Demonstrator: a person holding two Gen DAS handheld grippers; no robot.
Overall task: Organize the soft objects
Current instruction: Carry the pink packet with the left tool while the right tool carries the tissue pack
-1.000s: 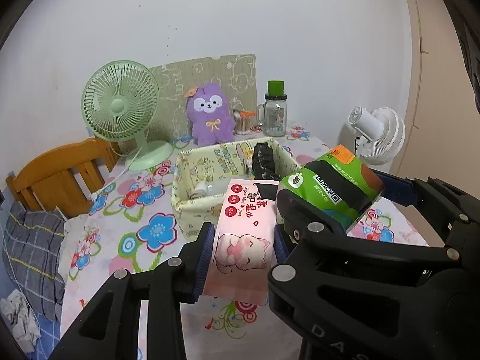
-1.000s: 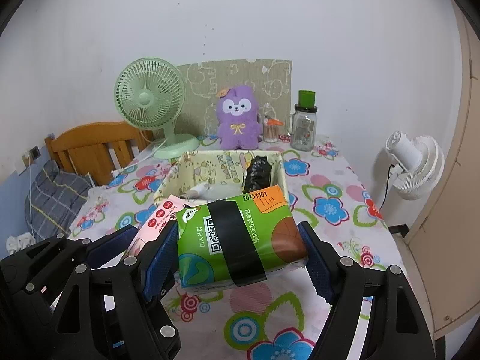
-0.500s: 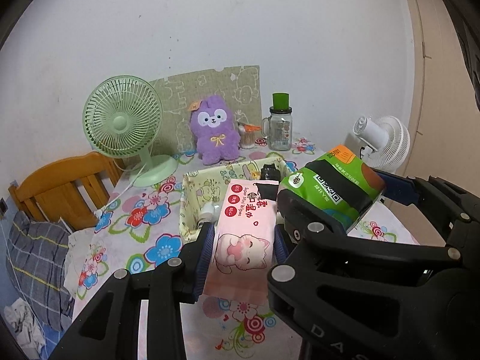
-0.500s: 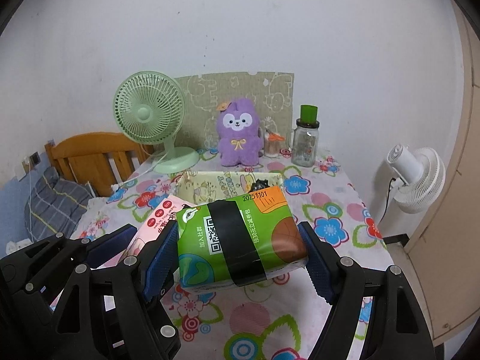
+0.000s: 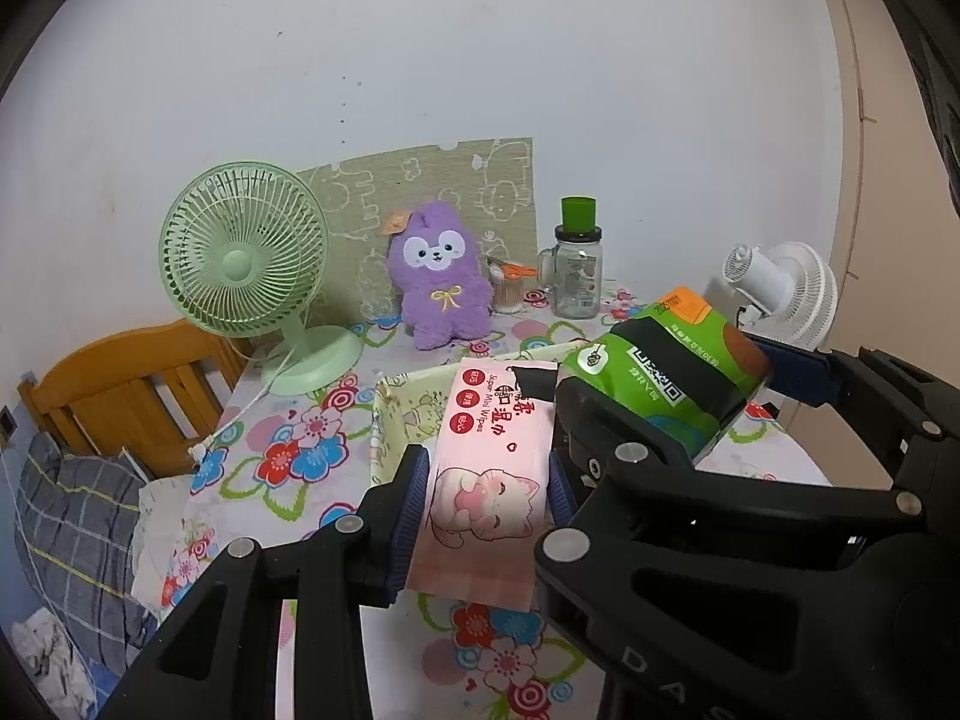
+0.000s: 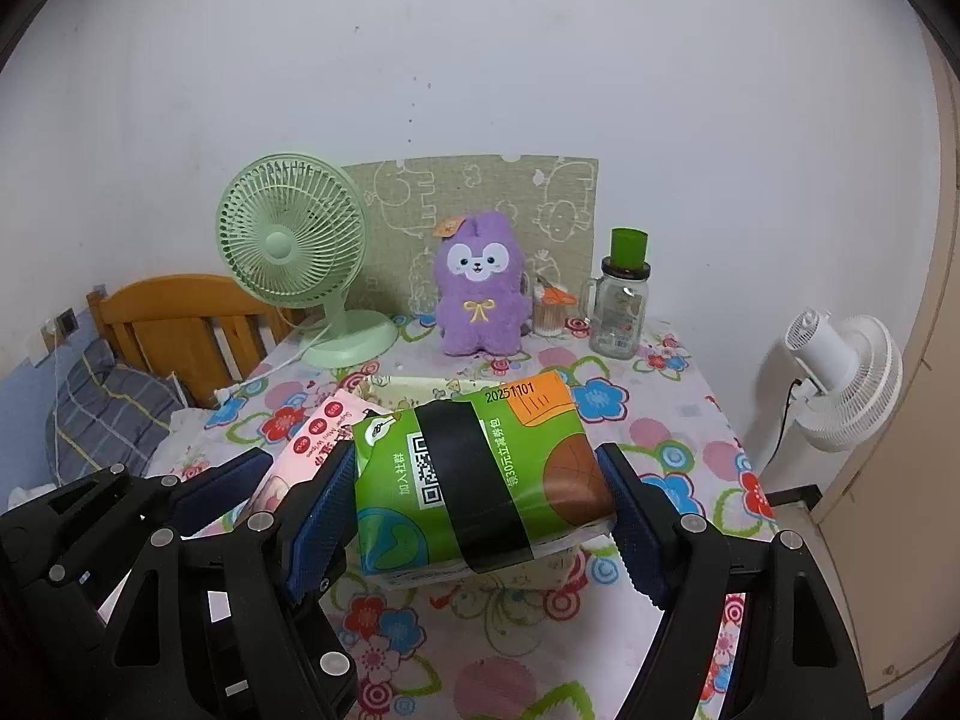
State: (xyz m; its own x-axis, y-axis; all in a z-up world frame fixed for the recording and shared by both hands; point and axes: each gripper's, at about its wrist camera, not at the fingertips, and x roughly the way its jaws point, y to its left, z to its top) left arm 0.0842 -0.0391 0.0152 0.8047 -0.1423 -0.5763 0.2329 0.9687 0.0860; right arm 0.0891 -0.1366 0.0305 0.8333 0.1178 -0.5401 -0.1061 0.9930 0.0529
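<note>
My left gripper (image 5: 487, 489) is shut on a pink wet-wipes pack (image 5: 489, 462) with a cat picture, held above the table. My right gripper (image 6: 474, 510) is shut on a green tissue pack (image 6: 474, 480) with a black band, held level beside it. The tissue pack also shows in the left wrist view (image 5: 666, 378) and the pink pack in the right wrist view (image 6: 312, 438). A pale yellow fabric basket (image 5: 396, 414) sits on the floral table behind both packs, mostly hidden. A purple plush toy (image 6: 477, 288) stands at the back.
A green desk fan (image 6: 294, 246) stands back left, with its cord on the table. A glass jar with green lid (image 6: 621, 300) and a small cup (image 6: 552, 312) stand back right. A white fan (image 6: 840, 372) is off the table's right edge. A wooden chair (image 6: 168, 324) is left.
Both grippers have drawn back and risen with their packs. The basket now looks farther off and lower, and its inside is hidden behind the packs.
</note>
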